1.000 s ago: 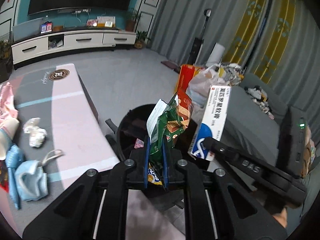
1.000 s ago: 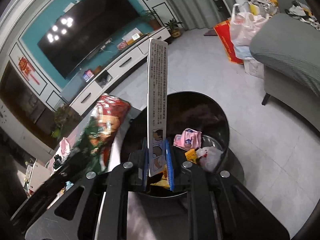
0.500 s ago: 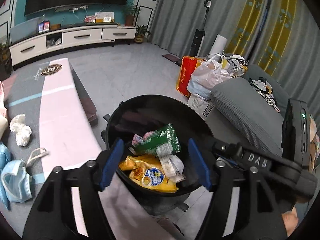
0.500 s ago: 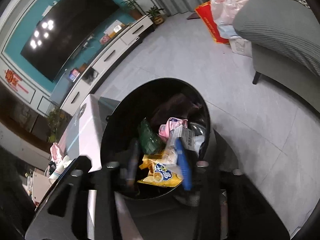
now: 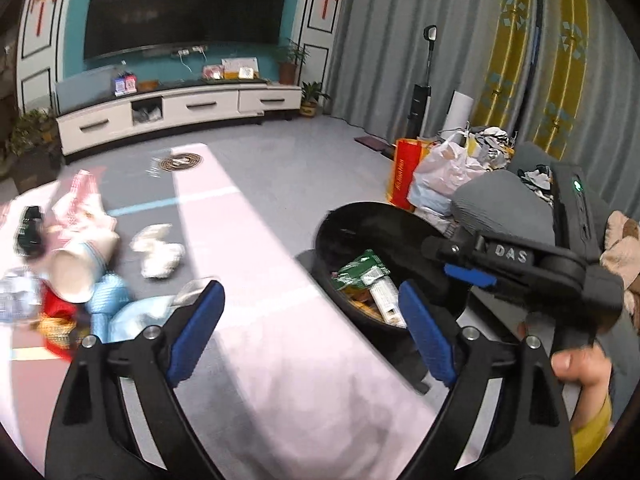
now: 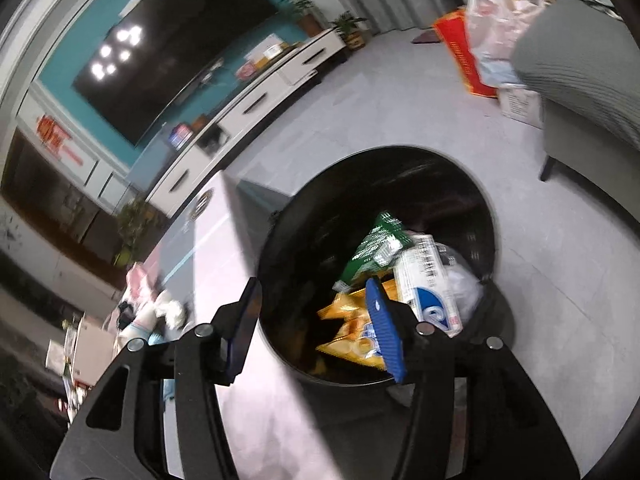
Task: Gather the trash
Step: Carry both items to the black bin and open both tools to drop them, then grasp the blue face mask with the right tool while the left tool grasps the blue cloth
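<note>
The black trash bin (image 5: 348,220) (image 6: 320,200) stands beside the table's right edge. Inside lie a green snack bag (image 5: 358,270) (image 6: 376,244), a white and blue medicine box (image 6: 428,280) (image 5: 382,296) and a yellow snack bag (image 6: 348,324). My left gripper (image 5: 312,330) is open and empty over the pink table (image 5: 280,320). My right gripper (image 6: 316,328) is open and empty at the bin's near rim; it also shows in the left wrist view (image 5: 468,268). Trash on the table's left: a white crumpled tissue (image 5: 160,248), a blue face mask (image 5: 120,312), a paper cup (image 5: 76,268).
A grey sofa (image 5: 500,200) (image 6: 580,60) stands to the right of the bin, with bags (image 5: 444,172) on the floor behind it. A TV cabinet (image 5: 180,110) runs along the far wall. More clutter, pink and red, lies at the table's left end (image 5: 80,208).
Both grippers opened and dropped the green snack bag and the medicine box into the bin. Since then both have swung left, away from the bin towards the table.
</note>
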`<state>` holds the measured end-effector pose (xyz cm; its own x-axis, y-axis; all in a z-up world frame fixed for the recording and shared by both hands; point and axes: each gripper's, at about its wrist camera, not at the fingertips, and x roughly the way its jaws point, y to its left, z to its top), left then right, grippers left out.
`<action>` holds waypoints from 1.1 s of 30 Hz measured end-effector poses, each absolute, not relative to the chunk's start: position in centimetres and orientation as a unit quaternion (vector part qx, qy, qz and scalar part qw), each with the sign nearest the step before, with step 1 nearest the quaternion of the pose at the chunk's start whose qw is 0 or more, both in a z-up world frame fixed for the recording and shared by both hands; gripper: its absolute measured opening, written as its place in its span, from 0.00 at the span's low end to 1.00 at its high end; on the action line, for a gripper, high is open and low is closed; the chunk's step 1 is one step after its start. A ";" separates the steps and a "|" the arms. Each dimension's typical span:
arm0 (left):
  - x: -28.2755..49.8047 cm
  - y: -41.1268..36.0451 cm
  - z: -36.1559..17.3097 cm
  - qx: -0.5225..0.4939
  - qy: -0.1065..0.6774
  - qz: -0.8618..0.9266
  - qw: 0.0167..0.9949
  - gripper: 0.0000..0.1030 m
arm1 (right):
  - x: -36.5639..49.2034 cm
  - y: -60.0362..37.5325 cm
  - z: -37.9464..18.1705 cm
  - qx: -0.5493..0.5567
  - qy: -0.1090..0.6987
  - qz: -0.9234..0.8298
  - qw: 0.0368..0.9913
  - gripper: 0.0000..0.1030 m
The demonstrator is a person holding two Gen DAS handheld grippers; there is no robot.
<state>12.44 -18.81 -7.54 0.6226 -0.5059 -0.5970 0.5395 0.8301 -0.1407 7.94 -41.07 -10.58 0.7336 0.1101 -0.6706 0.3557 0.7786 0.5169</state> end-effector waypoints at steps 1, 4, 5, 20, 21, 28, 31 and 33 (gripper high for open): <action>12.2 -17.5 -7.4 0.031 0.321 -0.281 0.904 0.87 | 8.3 -40.4 -10.5 0.320 0.361 -0.061 0.874 0.53; 12.4 -14.2 -7.3 0.025 0.324 -0.262 0.909 0.88 | 9.2 -37.8 -10.3 0.299 0.373 -0.027 0.878 0.53; 12.6 -12.7 -7.4 0.020 0.328 -0.251 0.910 0.89 | 9.5 -36.9 -10.3 0.291 0.376 -0.015 0.880 0.54; 16.5 6.2 -9.7 -0.161 0.377 -0.031 0.912 0.94 | 13.0 -24.4 -11.1 0.168 0.414 0.087 0.890 0.56; 16.7 6.4 -9.9 -0.170 0.382 -0.031 0.908 0.94 | 13.4 -23.7 -11.4 0.166 0.418 0.093 0.888 0.56; 17.6 7.2 -11.2 -0.205 0.406 -0.033 0.890 0.94 | 15.3 -19.3 -12.6 0.152 0.428 0.109 0.884 0.57; 17.8 7.1 -11.9 -0.210 0.416 -0.040 0.884 0.94 | 16.0 -18.5 -13.4 0.158 0.437 0.098 0.880 0.57; 17.7 6.9 -12.1 -0.208 0.419 -0.042 0.883 0.94 | 16.3 -18.3 -13.7 0.158 0.439 0.094 0.880 0.53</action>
<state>17.68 6.94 -12.11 0.6446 -0.2485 -0.7230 -0.1005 0.9099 -0.4024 16.31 -18.26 -13.72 0.5968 0.3036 -0.7427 -0.0269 0.9327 0.3597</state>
